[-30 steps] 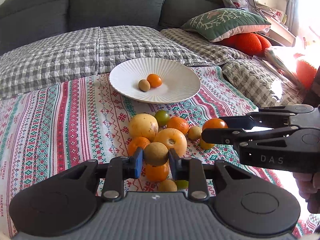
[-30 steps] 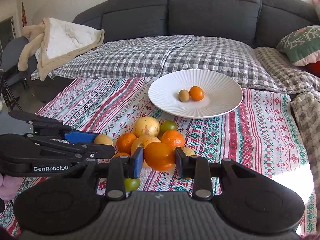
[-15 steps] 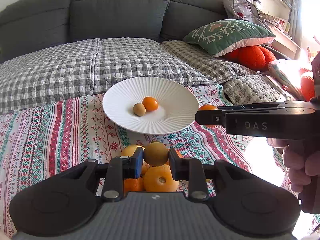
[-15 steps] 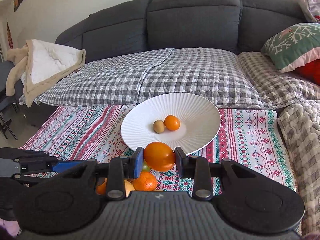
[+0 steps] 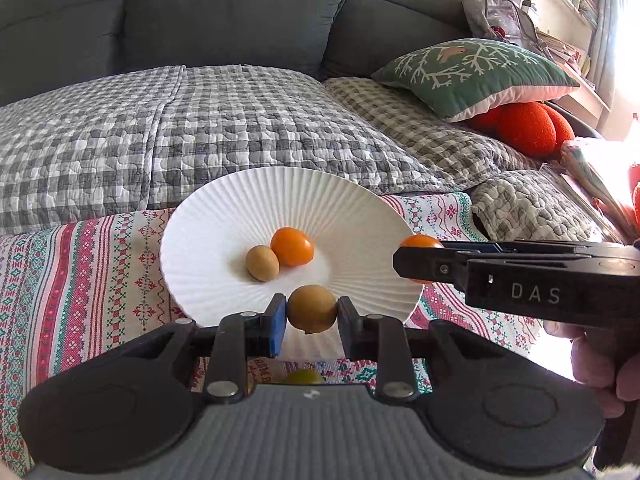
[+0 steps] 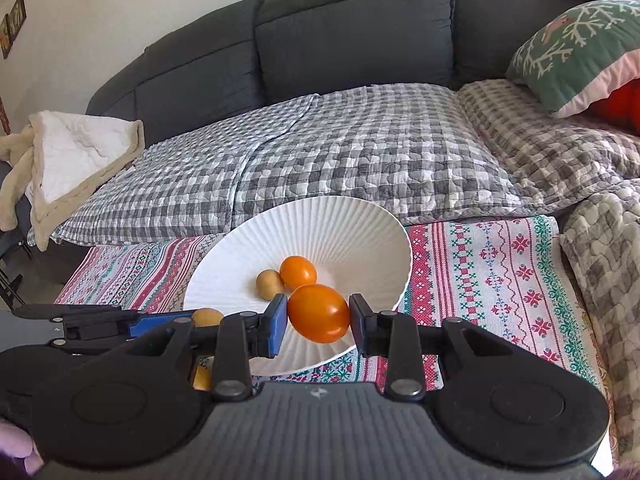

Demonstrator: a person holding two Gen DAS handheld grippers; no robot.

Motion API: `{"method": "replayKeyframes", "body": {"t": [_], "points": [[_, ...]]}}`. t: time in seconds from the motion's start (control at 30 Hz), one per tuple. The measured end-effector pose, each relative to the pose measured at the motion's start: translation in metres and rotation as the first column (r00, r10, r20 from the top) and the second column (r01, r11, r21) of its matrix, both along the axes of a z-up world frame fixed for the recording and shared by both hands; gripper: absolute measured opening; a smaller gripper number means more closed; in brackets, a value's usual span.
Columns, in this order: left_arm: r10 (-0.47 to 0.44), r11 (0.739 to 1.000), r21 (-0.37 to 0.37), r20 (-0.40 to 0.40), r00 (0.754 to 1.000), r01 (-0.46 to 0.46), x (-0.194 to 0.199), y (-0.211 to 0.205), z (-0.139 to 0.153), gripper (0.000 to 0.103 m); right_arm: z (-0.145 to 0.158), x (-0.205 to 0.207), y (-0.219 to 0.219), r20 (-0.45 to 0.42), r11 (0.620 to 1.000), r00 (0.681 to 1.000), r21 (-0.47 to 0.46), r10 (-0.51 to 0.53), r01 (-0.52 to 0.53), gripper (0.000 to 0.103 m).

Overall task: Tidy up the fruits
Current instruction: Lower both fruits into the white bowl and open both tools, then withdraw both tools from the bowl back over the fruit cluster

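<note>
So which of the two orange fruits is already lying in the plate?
The smaller orange fruit, resting in the plate beside the brown fruit. The larger orange fruit is clamped in the right gripper.

My fruit sits on a bed spread with a red-and-green patterned woven cloth (image 5: 80, 272). On that cloth rests a white ribbed round plate (image 5: 352, 208), and a grey checked quilt (image 6: 320, 152) lies just behind it.
</note>
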State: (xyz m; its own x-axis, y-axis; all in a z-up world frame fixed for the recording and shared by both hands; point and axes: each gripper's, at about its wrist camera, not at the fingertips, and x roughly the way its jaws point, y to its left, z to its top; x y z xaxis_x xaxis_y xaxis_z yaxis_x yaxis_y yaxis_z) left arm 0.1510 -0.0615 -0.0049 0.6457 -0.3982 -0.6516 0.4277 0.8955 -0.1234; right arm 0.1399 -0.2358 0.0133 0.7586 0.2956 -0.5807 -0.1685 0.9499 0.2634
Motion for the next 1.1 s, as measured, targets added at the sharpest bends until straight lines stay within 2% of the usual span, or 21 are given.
{"method": "replayKeyframes", "body": {"t": [0.37, 0.83, 0.9, 1.0, 1.1], "points": [[-0.034, 0.998, 0.049, -0.020, 0.999, 0.035, 0.032, -0.017, -0.021, 0.004, -0.024, 0.033, -0.003, -0.012, 0.999, 0.999, -0.038, 0.032, -0.032, 0.030], [-0.021, 0.998, 0.064, -0.019, 1.000, 0.022, 0.039, -0.020, -0.029, 0.006, -0.030, 0.038, -0.001, -0.013, 0.998, 0.999, -0.039, 0.049, -0.049, 0.031], [-0.020, 0.998, 0.065, -0.017, 1.000, 0.021, 0.038, -0.020, -0.028, 0.014, -0.029, 0.038, -0.001, -0.016, 0.998, 0.999, -0.032, 0.045, -0.046, 0.032], [-0.020, 0.998, 0.060, -0.018, 1.000, 0.021, 0.035, -0.017, -0.025, 0.026, -0.026, 0.036, -0.004, -0.016, 0.999, 0.999, -0.016, 0.036, -0.037, 0.043], [-0.027, 0.997, 0.069, -0.014, 1.000, 0.028, 0.029, -0.015, -0.021, 0.034, -0.020, 0.032, -0.008, -0.012, 1.000, 1.000, -0.013, 0.018, -0.018, 0.050]]}}
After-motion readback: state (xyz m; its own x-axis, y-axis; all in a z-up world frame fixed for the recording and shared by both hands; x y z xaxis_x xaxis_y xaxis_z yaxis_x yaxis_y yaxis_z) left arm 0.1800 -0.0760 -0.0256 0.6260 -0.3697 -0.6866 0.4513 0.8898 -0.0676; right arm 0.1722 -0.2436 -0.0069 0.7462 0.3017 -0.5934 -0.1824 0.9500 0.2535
